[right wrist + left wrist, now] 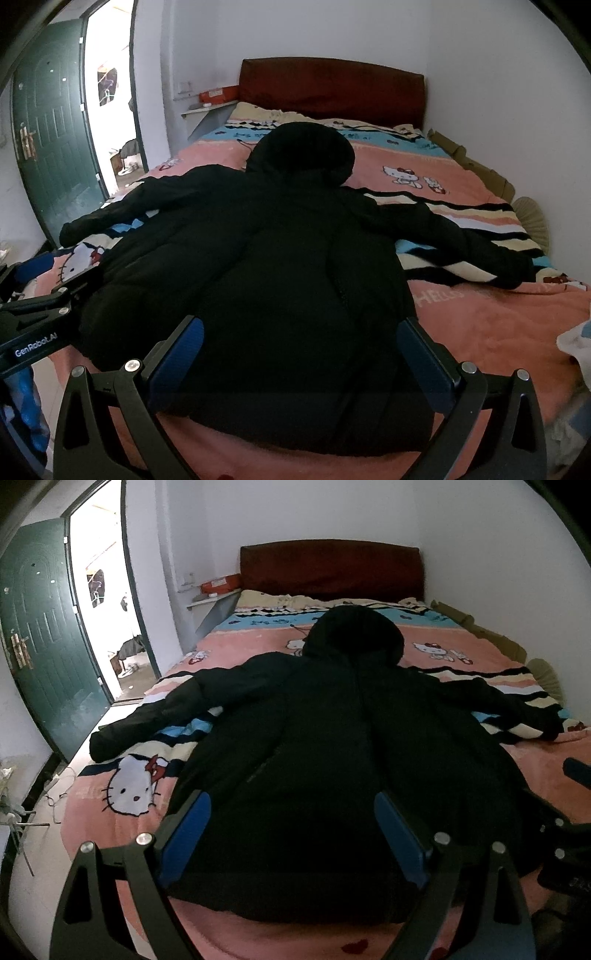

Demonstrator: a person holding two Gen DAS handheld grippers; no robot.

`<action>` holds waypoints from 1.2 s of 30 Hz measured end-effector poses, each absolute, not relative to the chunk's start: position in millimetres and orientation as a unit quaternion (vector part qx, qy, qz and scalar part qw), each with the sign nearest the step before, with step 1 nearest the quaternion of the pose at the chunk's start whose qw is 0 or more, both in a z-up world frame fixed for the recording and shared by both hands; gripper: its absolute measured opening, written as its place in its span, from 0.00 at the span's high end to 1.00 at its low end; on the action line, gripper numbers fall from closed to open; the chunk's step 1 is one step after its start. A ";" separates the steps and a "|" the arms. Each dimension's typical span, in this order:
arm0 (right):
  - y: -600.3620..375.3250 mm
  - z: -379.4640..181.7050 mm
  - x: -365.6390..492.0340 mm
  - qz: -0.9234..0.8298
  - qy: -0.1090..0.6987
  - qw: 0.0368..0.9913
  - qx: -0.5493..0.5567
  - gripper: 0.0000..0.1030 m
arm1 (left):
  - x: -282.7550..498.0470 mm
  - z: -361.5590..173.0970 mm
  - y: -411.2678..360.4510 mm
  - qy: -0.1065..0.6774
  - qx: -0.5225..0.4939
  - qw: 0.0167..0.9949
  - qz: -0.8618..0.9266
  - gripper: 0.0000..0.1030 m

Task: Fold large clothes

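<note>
Both tools hover wide open over the jacket's hem — the left tool (291, 834) at lower centre of its view, the right tool (301, 363) likewise. Neither grips anything. The black hooded jacket (332, 738) lies spread flat on the bed (535, 771), sleeves out — hood toward the headboard (330, 568).

Cartoon-cat blanket (122, 814), dark red headboard (330, 566), open green door (40, 627), orange box (220, 583)
</note>
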State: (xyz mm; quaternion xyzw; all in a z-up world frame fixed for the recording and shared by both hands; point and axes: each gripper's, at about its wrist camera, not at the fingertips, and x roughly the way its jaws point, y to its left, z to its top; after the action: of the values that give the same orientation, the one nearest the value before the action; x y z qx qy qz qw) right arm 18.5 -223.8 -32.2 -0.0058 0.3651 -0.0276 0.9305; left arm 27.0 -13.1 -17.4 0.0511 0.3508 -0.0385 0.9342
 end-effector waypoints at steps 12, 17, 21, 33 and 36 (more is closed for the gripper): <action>-227.7 -27.2 35.6 -0.027 0.366 0.930 -0.012 0.00 | 40.3 -19.1 -21.5 0.362 0.042 0.930 -0.046 0.12; -228.1 -29.4 42.4 -0.023 0.371 0.928 -0.013 0.00 | 45.8 -24.3 -24.3 0.371 0.050 0.926 -0.047 0.12; -228.5 -33.0 47.3 -0.021 0.376 0.926 -0.012 0.00 | 48.6 -30.7 -26.2 0.380 0.056 0.922 -0.048 0.12; -234.0 -47.1 58.7 -0.017 0.391 0.920 -0.004 0.00 | 61.9 -43.8 -29.8 0.405 0.068 0.911 -0.046 0.12; -237.1 -50.9 61.6 -0.017 0.395 0.918 0.000 0.00 | 65.4 -47.5 -32.1 0.411 0.073 0.908 -0.044 0.12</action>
State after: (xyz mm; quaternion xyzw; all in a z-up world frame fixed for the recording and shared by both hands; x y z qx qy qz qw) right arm 61.6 -237.1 -50.9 -0.0004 0.3953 -0.0169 0.9184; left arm 65.4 -32.1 -47.5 0.0730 0.4109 -0.0444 0.9077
